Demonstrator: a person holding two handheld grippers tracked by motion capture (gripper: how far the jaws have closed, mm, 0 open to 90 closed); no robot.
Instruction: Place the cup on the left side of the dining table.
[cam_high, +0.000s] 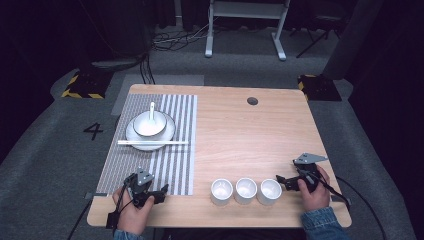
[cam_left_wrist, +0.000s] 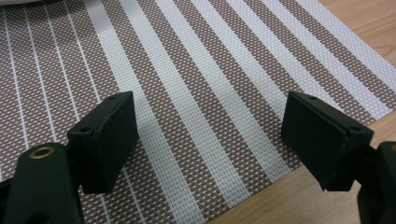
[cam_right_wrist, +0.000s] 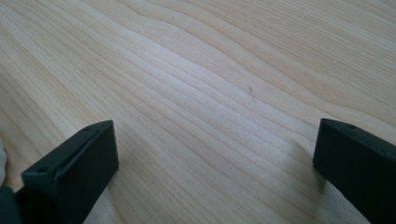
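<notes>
Your light wooden table (cam_high: 250, 140), round cable hole (cam_high: 252, 101) near its far edge, striped woven placemat (cam_high: 175, 165) covering its left part, three white cups (cam_high: 245, 190) in a row right of the placemat, near your front edge.

High view: fixed above person's side of table (cam_high: 240, 130), looks forward and down; whole top in frame, floor beyond. Far off.

Left gripper view: camera rides on left tool (cam_left_wrist: 208, 140), looks along two black jaws, low and close over striped placemat (cam_left_wrist: 196, 79); bare wood at right edge. Shares with high view near right corner of placemat (cam_high: 165, 165).

Right gripper view: camera rides on right tool (cam_right_wrist: 215, 163), very close above bare wood grain. Shares with high view patch of table beside right tool (cam_high: 281, 181).
</notes>
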